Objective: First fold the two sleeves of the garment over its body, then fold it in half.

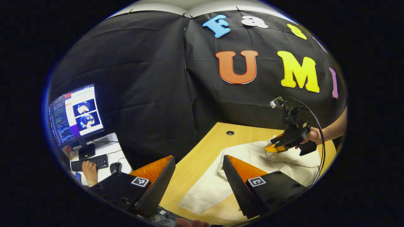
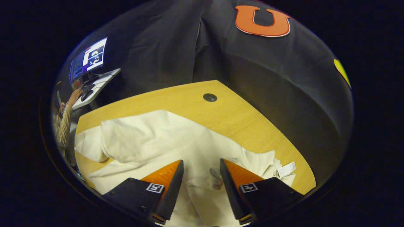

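Both hand-held grippers point(image 1: 198, 164) point(image 2: 201, 167) gape over garment point(image 2: 151, 142) near table point(image 2: 240, 119) edge.

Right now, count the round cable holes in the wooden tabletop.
1. The hole sits near the table's far edge, close to the booth wall, beyond the cream garment. Others may lie hidden under the cloth.

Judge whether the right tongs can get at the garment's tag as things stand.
Probably yes: the right tongs stand open over the garment, and the tag lies uncovered on the table just beside them.

Monitor point(image 1: 75, 115), keyboard point(image 1: 90, 162), mouse point(image 1: 115, 167), table point(image 2: 233, 116)
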A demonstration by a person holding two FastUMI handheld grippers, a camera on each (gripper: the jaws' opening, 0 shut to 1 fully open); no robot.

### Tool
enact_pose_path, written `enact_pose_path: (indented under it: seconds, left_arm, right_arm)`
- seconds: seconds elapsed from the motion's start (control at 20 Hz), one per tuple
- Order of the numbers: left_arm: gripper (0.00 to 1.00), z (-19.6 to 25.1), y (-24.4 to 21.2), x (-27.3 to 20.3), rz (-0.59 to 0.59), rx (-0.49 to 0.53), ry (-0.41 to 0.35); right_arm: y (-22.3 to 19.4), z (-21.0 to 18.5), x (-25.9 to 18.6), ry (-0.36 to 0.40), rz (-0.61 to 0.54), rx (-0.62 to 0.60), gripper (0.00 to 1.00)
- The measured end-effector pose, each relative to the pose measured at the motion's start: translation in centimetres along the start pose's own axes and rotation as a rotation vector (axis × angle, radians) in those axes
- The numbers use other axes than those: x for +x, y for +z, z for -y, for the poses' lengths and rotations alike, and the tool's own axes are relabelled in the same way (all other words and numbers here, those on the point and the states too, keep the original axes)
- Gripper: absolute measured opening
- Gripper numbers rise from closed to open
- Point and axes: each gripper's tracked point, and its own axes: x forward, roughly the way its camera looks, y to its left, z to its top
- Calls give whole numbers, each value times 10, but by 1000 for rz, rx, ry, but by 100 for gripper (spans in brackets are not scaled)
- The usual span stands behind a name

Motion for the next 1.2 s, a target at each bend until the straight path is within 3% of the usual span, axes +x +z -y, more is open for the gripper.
enact_pose_path:
  seconds: [0.4,0.55,0.65,0.95,1.2]
  left_arm:
    - [97,33,-4,2,7,13,-81]
    - [97,41,-13,0,8,26,-94]
    - [98,42,-23,-1,-8,29,-89]
    - [98,33,-70,-9,-108,18,-72]
    - [98,-3,-126,-6,-218,72,-10]
  right_arm:
    - [52,1,-80,-29,200,163,82]
    - [60,6,-123,-93,269,164,82]
    - [61,4,-157,-129,315,149,92]
    - [17,-27,-229,-111,306,195,94]
    - [-47,-25,-252,-137,195,188,94]
